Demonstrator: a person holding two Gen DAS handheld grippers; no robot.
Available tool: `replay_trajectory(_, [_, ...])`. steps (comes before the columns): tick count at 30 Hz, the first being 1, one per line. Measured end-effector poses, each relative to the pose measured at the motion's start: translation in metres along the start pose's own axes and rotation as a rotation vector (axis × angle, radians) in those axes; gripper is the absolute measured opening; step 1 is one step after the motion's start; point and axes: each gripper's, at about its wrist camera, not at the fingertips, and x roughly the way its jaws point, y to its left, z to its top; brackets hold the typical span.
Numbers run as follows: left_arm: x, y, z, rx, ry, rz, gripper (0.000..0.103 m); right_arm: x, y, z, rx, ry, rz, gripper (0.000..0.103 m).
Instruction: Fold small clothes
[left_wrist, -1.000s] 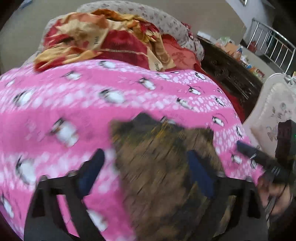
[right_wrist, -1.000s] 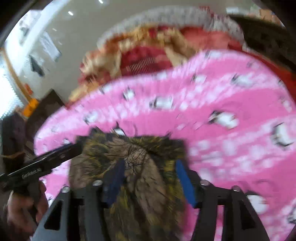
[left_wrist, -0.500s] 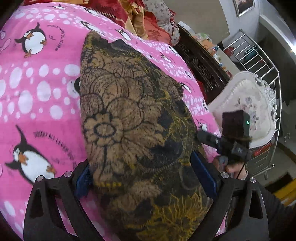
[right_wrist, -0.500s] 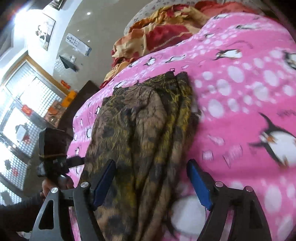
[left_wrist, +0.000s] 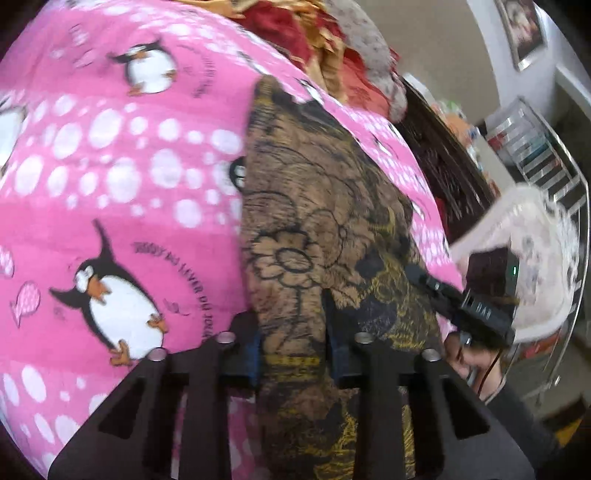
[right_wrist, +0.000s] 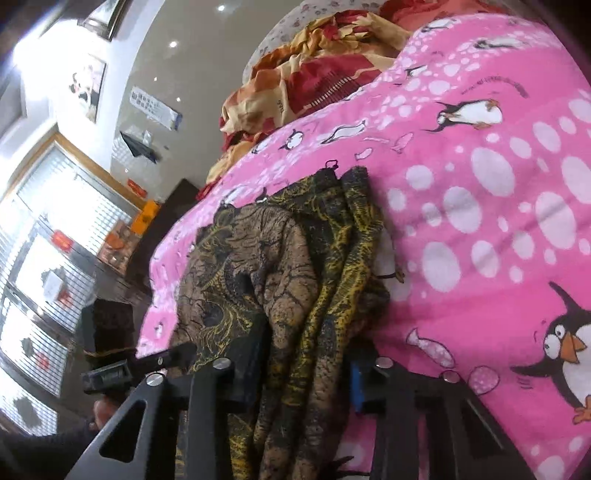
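The brown-and-yellow floral garment lies lengthwise near the side edge of the bed, on a soft pink penguin blanket with broad bare room beside it. The left gripper has just closed and pinches the garment's near end; the right gripper has likewise just closed, clamping bunched, ridged folds.

Brown-black-yellow floral garment; pink blanket with white dots, black-white penguins; red-orange-cream patterned cloth.

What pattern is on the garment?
Brown with black and yellow floral outlines; clearest in left wrist view.
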Motion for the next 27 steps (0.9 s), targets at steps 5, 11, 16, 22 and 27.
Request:
replay_trajectory(5, [-0.016,-0.024,-0.003,0.05,-0.056,0.054,0.016,-0.003,0.016,0.001,-0.023,0.006,-0.046,0.021])
replay_trajectory(11, [-0.054,-0.012,0.006,0.083,-0.081,0.024,0.016,-0.001,0.033,-0.001,0.016,0.017,-0.017,0.019])
replay_trajectory(16, [-0.094,0.038,0.009,0.06,-0.101,0.075,0.016,0.045,0.07,-0.009,0.008,0.065,0.042,0.019])
replay_trajectory(22, [-0.116,0.082,0.008,0.004,-0.116,0.099,0.018,0.096,0.112,-0.009,-0.056,0.077,0.052,0.019])
replay_trajectory(27, [-0.1,0.085,0.007,0.047,-0.044,0.154,0.031,0.092,0.099,-0.013,-0.014,0.091,0.0,0.021])
